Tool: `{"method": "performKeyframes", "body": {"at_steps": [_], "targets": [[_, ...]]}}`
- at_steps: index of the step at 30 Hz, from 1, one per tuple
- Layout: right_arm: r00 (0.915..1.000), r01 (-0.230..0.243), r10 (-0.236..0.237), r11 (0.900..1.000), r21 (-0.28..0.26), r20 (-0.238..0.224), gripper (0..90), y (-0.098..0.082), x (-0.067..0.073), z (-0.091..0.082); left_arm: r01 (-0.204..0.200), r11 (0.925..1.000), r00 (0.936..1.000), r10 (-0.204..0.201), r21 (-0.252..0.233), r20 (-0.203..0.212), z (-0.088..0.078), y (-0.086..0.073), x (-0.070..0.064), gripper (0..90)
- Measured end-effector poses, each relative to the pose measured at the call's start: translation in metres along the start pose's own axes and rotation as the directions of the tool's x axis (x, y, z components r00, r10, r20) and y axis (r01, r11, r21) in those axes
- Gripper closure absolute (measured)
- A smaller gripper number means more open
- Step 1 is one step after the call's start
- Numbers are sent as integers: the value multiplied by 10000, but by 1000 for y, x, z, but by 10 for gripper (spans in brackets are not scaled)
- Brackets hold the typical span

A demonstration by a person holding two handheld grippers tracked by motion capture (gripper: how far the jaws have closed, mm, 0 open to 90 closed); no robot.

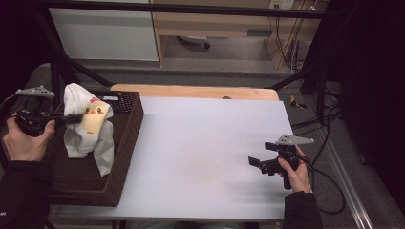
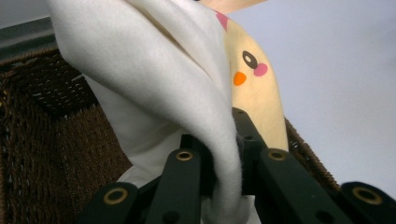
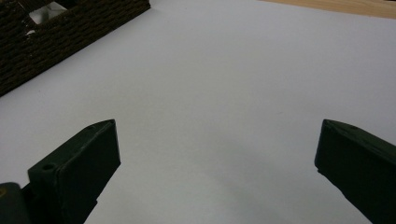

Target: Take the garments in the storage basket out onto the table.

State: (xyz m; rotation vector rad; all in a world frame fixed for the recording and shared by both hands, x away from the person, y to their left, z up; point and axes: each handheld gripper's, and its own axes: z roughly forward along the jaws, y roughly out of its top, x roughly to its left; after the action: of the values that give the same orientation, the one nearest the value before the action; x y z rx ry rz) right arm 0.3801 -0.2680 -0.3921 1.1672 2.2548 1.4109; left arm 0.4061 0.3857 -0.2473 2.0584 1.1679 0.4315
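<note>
**White cloth held over the wicker basket**

We work at a white table (image 1: pixel 205 143) with a strip of bare wood (image 1: pixel 191 90) along its far edge. Beyond it we see a grey floor, a pale cabinet and loose cables at the right; a black frame bar crosses the top of the high view.

At the table's left end stands a dark brown wicker basket (image 1: pixel 126 138). Our left gripper (image 1: pixel 71 118) has its jaws closed tight on a white cloth (image 1: pixel 83 138) printed with a yellow chick face, and the cloth hangs over the basket, its lower folds draping down inside.

The left gripper view brings the pinch close: a fold of the cloth (image 2: pixel 177 93) is squeezed between the two black jaws, with the chick's eye, beak and pink cheek beside it.

Our right gripper (image 1: pixel 255 162) hovers over bare table well apart from the basket. The right gripper view shows its jaws spread wide with nothing between them, and the basket's corner (image 3: pixel 70 37) at the upper left.
</note>
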Motion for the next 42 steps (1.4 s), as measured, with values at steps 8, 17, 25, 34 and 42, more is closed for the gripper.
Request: {"method": "performKeyframes", "body": {"at_steps": [8,17,25,34,42], "targets": [[10000,-11,11,10000,-13,-6,7,0,0,0,-91,9999,9997,93,-108,247,-10,8,-5,820],[10000,-4,4,10000,-1,-17,7,0,0,1,-259,9994,9987,268,-213,431,-24,18,-11,821],[10000,-5,5,10000,9,-20,7,0,0,1,-379,9989,9972,396,-287,628,-31,26,-17,821],[10000,-1,1,10000,26,-37,7,0,0,1,-541,9978,9944,573,-386,884,-37,39,-26,821],[10000,6,-6,10000,15,-43,7,0,1,1,-740,9959,9907,795,-526,1107,-40,52,-38,821]]}}
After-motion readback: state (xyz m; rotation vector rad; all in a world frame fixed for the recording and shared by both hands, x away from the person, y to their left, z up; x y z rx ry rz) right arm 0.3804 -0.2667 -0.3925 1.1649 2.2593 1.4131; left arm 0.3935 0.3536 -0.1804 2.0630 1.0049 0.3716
